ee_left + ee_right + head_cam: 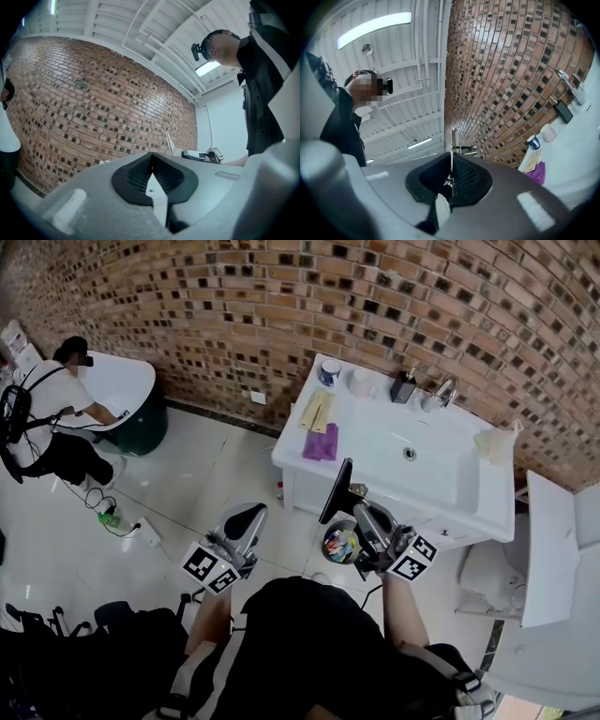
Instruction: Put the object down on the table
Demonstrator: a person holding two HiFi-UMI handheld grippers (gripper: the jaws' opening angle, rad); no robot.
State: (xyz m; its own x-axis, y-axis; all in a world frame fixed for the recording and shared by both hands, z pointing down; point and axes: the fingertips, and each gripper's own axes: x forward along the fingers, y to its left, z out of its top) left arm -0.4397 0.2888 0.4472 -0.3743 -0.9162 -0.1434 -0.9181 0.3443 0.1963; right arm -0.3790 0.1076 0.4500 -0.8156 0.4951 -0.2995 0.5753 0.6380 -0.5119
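Two grippers are showing: left gripper (248,519), right gripper (356,501). One flat dark thing (335,491), one blue cup (329,372), one purple cloth (322,442), one tap (442,392) and one white surface (375,442) are showing too, plus maybe one small bin (341,545).

A panel (336,491) stands between the right gripper's (359,499) jaws. Ahead of those jaws is a counter (367,426) with a sink (436,474). A cloth (321,442) lies left of the sink, and a cup (329,372) stands behind the cloth. A bin (339,545) stands below the jaws. The left gripper (251,515) is to the bin's left.
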